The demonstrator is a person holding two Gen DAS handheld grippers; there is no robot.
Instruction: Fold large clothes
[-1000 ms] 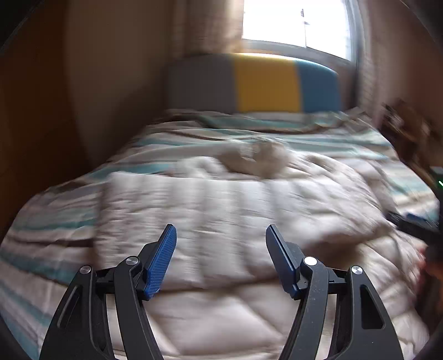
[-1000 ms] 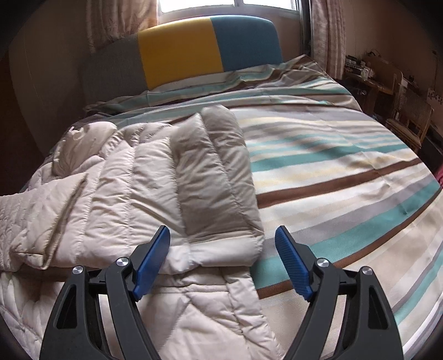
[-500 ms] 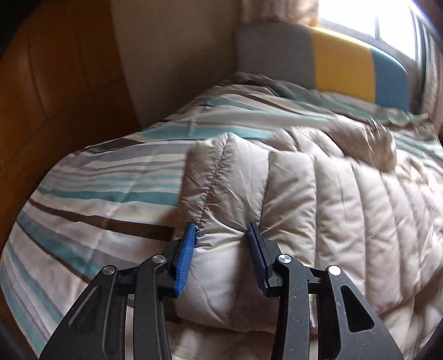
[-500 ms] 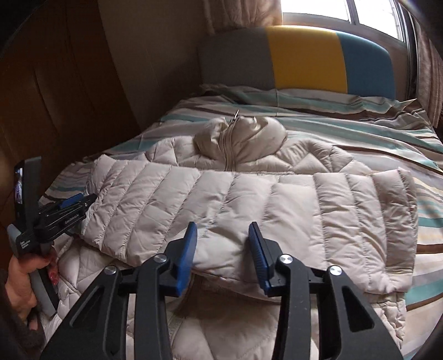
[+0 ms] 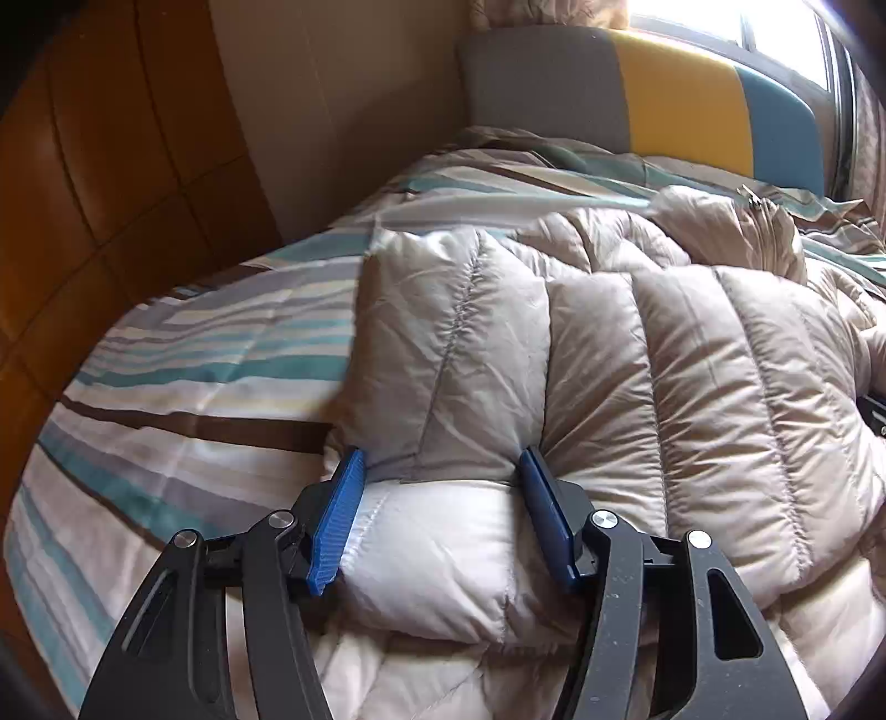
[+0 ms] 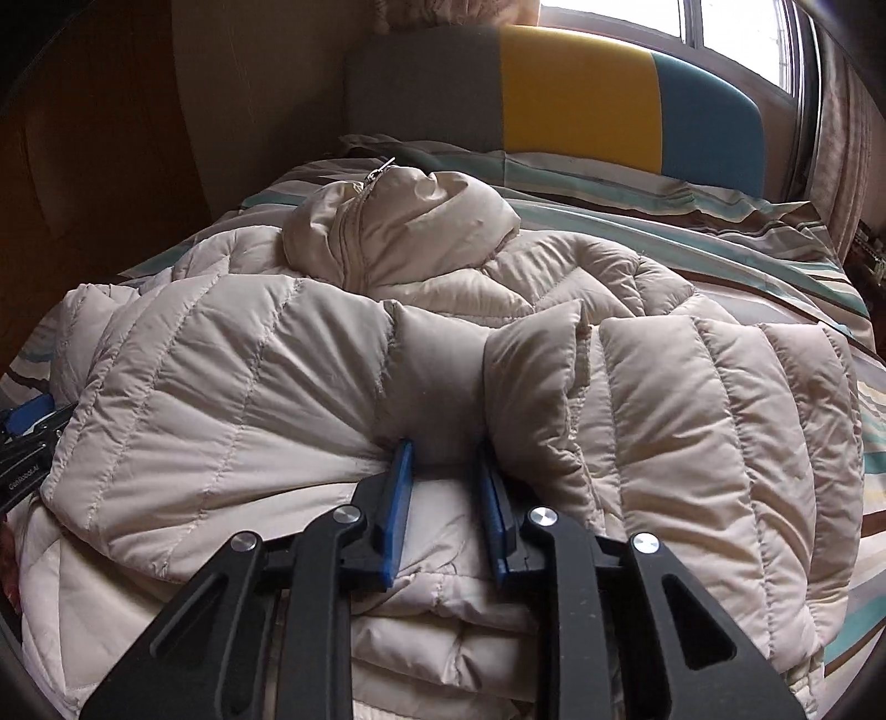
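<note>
A beige quilted puffer jacket (image 5: 692,387) lies spread on the bed, hood (image 6: 421,221) towards the headboard. A padded panel is folded across its body. My left gripper (image 5: 443,487) is at the left end of that fold; its jaws are opening, and the puffy edge lies loosely between the blue pads. My right gripper (image 6: 443,471) is at the middle of the fold's near edge. Its jaws are closing, and the fabric bunches into a pinched ridge between the pads. The left gripper (image 6: 27,437) also shows at the far left of the right wrist view.
A striped bedcover (image 5: 194,387) lies under the jacket. A grey, yellow and blue headboard (image 6: 581,94) stands at the far end below a bright window (image 6: 736,33). A wooden wall panel (image 5: 111,166) runs close along the bed's left side.
The left gripper dropped onto the fold's left end, narrowed on it, then widened. The right gripper swung from the right sleeve to the fold's middle and closed on the fabric.
</note>
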